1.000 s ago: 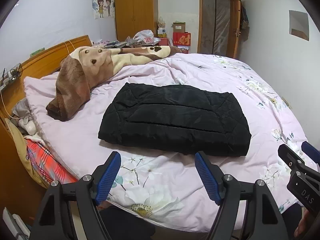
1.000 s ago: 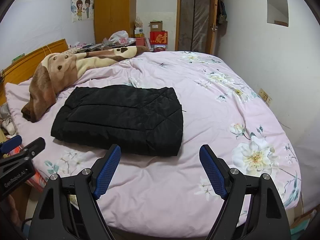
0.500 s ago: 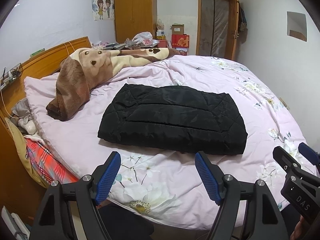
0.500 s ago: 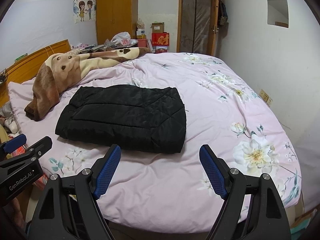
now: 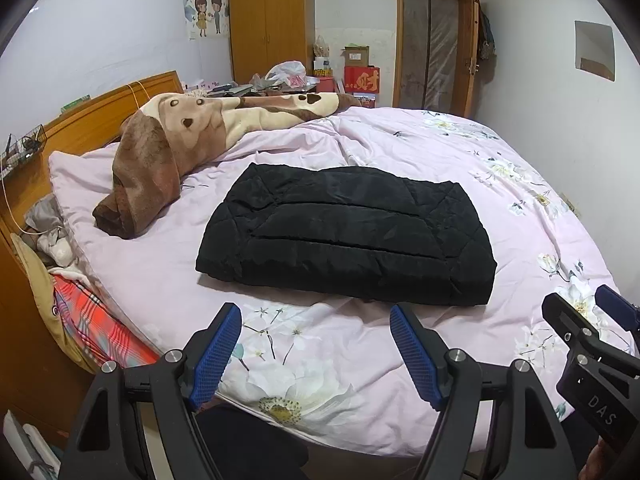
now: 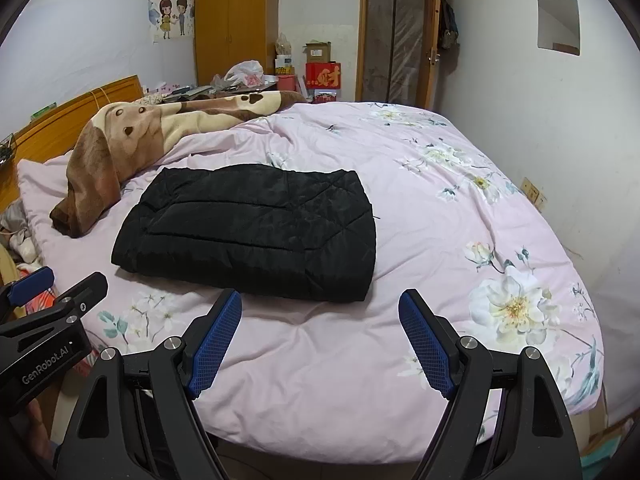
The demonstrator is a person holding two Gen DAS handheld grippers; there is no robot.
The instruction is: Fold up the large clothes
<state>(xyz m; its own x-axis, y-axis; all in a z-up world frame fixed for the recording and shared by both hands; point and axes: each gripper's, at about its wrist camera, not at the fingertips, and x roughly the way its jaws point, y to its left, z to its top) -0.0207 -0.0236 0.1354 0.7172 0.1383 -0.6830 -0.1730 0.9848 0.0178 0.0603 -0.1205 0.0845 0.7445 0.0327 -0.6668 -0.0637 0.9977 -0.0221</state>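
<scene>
Nearest each camera, both claws are seen spread wide with nothing between their blue pads. The left claw [image 5: 316,354] is held over the near edge of the bed [image 5: 340,392], and the right claw [image 6: 320,344] is held beside it at the same edge; each is caught at the margin of the other's view.

Just ahead of the claws, a strip of bare flowered quilt is seen, and beyond it the black quilted jacket [image 5: 348,236] is laid flat on the bed, already folded into a compact block. Its long axis is set crosswise to both claws. From the left claw it lies straight ahead, its near edge spanning past both fingers. From the right claw it lies ahead and to the left, with only its right-hand corner [image 6: 360,280] in line with the gap between the fingers. The left claw is judged the better centred on it; neither is touching it.

Further off and to the left, a brown plush blanket [image 5: 168,160] is heaped near the jacket's far left corner; whether the two touch cannot be told.

The layers inside the folded jacket, its sleeves and its underside are hidden. The foot of the bed below the claws is cut off by their frames.
</scene>
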